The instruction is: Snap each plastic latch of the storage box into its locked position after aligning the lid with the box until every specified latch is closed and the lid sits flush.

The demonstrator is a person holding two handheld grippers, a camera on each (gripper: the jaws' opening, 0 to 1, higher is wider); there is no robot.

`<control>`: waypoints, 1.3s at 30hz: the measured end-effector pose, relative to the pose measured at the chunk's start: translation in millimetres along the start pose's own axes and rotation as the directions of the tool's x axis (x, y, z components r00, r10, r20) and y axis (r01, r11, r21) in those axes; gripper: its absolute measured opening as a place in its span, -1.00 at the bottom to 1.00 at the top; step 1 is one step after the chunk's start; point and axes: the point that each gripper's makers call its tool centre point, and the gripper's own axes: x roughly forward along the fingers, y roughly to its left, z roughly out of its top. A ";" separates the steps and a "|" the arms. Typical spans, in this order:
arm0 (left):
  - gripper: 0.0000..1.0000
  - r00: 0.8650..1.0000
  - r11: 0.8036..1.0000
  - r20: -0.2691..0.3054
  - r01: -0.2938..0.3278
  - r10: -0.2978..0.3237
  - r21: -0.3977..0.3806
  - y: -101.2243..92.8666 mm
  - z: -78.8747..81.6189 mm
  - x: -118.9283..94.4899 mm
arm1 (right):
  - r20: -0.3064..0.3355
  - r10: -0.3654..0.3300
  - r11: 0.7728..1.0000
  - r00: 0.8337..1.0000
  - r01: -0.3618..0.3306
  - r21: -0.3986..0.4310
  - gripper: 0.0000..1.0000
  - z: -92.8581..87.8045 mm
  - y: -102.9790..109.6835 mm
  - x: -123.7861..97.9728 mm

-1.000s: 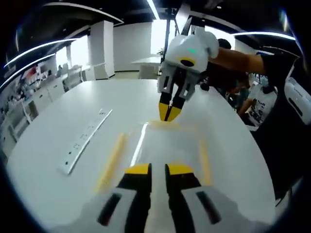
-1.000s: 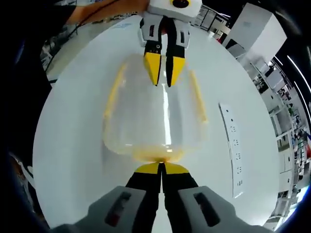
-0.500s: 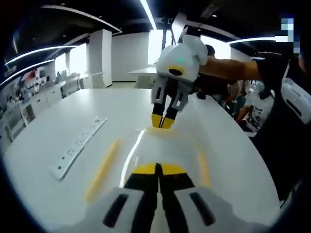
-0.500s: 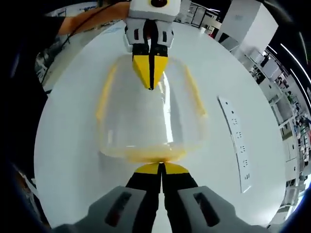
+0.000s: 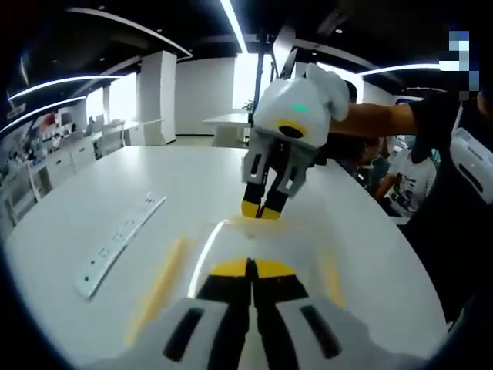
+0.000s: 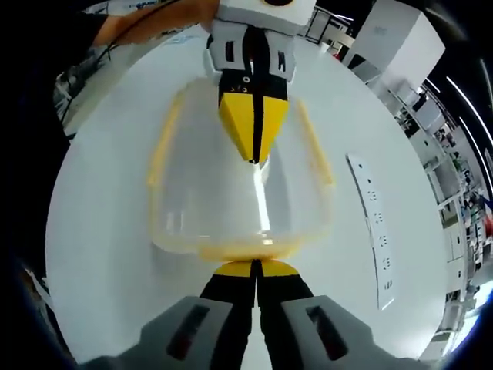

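In the right gripper view, a clear storage box (image 6: 239, 196) with a see-through lid lies at the centre of the white round surface (image 6: 108, 254). Yellow latches run along its sides at 9 o'clock (image 6: 162, 146) and 3 o'clock (image 6: 317, 150), and another at its near edge at 6 o'clock (image 6: 243, 250). A white power strip (image 6: 373, 223) lies to the right. The left gripper (image 6: 254, 154) reaches in from 12 o'clock, jaws pressed together over the lid. The right gripper (image 6: 256, 267), jaws pressed together, meets the near latch.

Left tool (image 5: 250, 267) and right tool (image 6: 255, 267) face each other, tips angled down, each with jaws closed together.
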 end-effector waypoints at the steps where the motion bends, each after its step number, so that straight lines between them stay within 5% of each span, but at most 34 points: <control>1: -1.00 1.000 1.000 0.000 0.001 -0.001 -0.001 0.2 0.2 0.3 | 0.009 0.007 1.000 1.000 -0.007 0.018 -1.00 0.0 0.3 0.2; 18: -1.00 1.000 0.999 0.002 -0.003 0.003 -0.033 -1.5 1.0 0.9 | 0.115 0.063 0.996 0.991 -0.070 0.060 -1.00 -8.2 3.5 0.0; 26: -1.00 1.000 0.999 0.029 0.010 -0.009 -0.032 -4.7 4.3 2.0 | 0.143 0.052 0.997 0.988 -0.060 0.054 -1.00 3.3 4.1 7.0; 30: -1.00 0.999 1.000 0.043 -0.001 0.001 -0.007 -6.0 5.3 -1.8 | 0.202 0.006 0.996 0.979 -0.024 0.085 -0.99 2.2 1.3 5.2; 33: -1.00 0.998 0.997 -0.017 -0.068 0.068 0.032 2.4 -0.3 -14.8 | 0.225 -0.089 0.988 0.970 0.057 0.145 -0.99 2.0 -15.8 0.6; 35: -1.00 0.996 0.995 0.028 -0.088 0.087 0.036 4.2 6.0 -22.5 | 0.221 -0.145 0.982 0.964 0.114 0.148 -0.99 2.7 -26.9 -5.9; 37: -1.00 0.989 0.995 0.110 -0.090 0.094 -0.040 1.9 16.8 -39.8 | 0.235 -0.253 0.967 0.939 0.235 0.102 -0.99 9.0 -40.7 -18.7; 39: -1.00 0.988 0.994 0.112 -0.107 0.109 -0.026 2.2 16.2 -52.8 | 0.263 -0.288 0.957 0.921 0.270 0.104 -0.99 16.7 -45.0 -25.4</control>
